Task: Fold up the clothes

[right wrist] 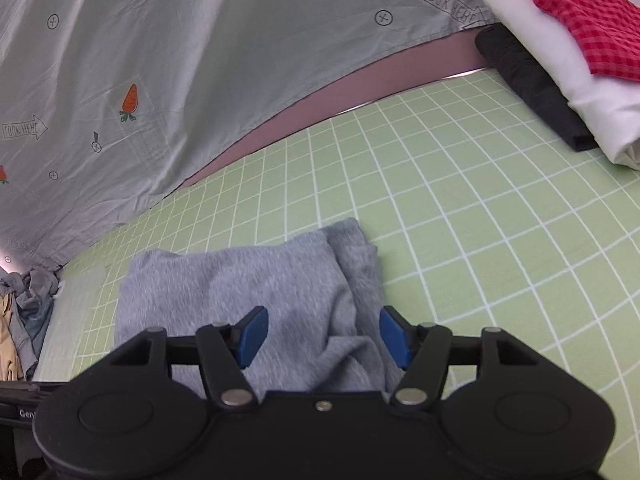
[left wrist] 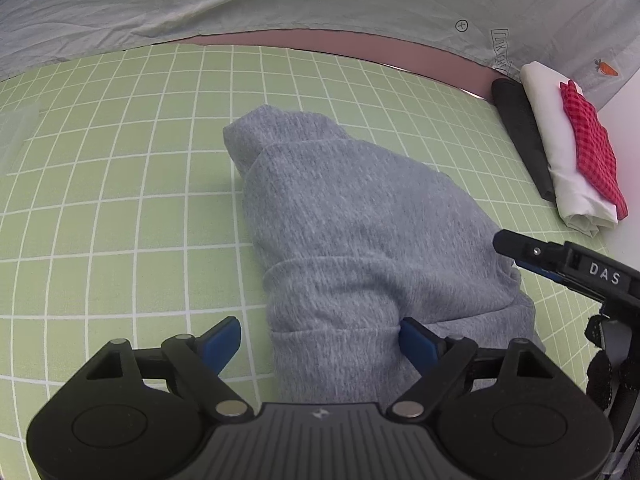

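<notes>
A grey knit garment (left wrist: 360, 232) lies folded into a thick bundle on the green grid mat (left wrist: 120, 200). My left gripper (left wrist: 320, 340) is open, its blue pads on either side of the bundle's near end. The right gripper's black finger (left wrist: 516, 246) shows at the garment's right edge in the left wrist view. In the right wrist view the same garment (right wrist: 248, 280) lies just ahead of my right gripper (right wrist: 322, 336), which is open with cloth between the pads.
A stack of folded clothes sits at the mat's right edge: black (left wrist: 520, 136), white (left wrist: 560, 152) and red checked (left wrist: 592, 140). A pale printed sheet (right wrist: 160, 60) hangs behind. Loose clothes (right wrist: 24, 320) are heaped at the left.
</notes>
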### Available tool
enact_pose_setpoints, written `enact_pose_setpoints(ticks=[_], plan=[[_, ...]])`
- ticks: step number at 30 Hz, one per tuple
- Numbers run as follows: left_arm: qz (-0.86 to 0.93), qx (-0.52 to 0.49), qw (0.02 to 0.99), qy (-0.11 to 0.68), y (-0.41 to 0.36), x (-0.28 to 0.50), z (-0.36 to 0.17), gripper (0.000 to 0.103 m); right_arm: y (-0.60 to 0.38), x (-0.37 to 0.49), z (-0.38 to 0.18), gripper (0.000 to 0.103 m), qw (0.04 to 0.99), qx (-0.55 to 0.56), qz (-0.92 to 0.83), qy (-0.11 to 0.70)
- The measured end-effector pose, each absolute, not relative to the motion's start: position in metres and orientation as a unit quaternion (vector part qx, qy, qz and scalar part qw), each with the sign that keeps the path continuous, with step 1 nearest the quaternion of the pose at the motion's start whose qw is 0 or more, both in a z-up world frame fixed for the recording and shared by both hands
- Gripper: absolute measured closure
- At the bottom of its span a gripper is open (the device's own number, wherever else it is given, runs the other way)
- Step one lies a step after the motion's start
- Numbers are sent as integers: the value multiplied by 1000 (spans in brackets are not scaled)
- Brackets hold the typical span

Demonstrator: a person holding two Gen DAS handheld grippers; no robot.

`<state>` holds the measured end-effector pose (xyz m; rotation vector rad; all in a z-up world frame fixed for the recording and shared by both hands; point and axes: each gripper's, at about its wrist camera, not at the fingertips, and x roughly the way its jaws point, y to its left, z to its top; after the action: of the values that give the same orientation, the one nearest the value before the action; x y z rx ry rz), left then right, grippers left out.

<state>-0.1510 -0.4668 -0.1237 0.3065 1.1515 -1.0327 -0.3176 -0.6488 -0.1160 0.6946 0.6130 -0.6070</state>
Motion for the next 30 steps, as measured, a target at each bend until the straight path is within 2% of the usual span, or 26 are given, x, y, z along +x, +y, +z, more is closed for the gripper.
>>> enact_pose_setpoints(ticks=[2, 4, 6, 7, 9, 14, 16, 18, 19, 21, 30], plan=[[-467, 135, 708, 512, -469, -147, -122, 16, -656, -307, -119, 46, 853, 330, -280, 293], [-468, 134, 713, 504, -472, -142, -119, 16, -665, -295, -127, 56, 849, 339, -264, 309], [-467, 134, 718, 499, -476, -137, -118, 16, -670, -285, -133, 71, 848, 340, -246, 324], [-465, 134, 720, 497, -478, -134, -118, 16, -671, -282, -135, 89, 849, 338, -238, 329], [-464, 134, 725, 491, -480, -133, -116, 16, -668, -283, -127, 93, 864, 316, -242, 307], [-462, 133, 734, 480, -479, -134, -115, 16, -662, -297, -93, 93, 890, 270, -290, 224], [-454, 137, 730, 492, -479, -136, -121, 16, -670, -289, -106, 88, 868, 270, -313, 274], [-451, 135, 729, 497, -477, -138, -124, 16, -676, -287, -123, 77, 844, 280, -329, 319], [-450, 133, 729, 497, -474, -138, -124, 16, -675, -294, -126, 74, 838, 293, -333, 317], [-449, 127, 729, 501, -470, -139, -124, 16, -666, -310, -124, 59, 838, 311, -336, 296], [-454, 127, 726, 501, -460, -146, -119, 16, -622, -334, -131, 57, 821, 308, -343, 337]])
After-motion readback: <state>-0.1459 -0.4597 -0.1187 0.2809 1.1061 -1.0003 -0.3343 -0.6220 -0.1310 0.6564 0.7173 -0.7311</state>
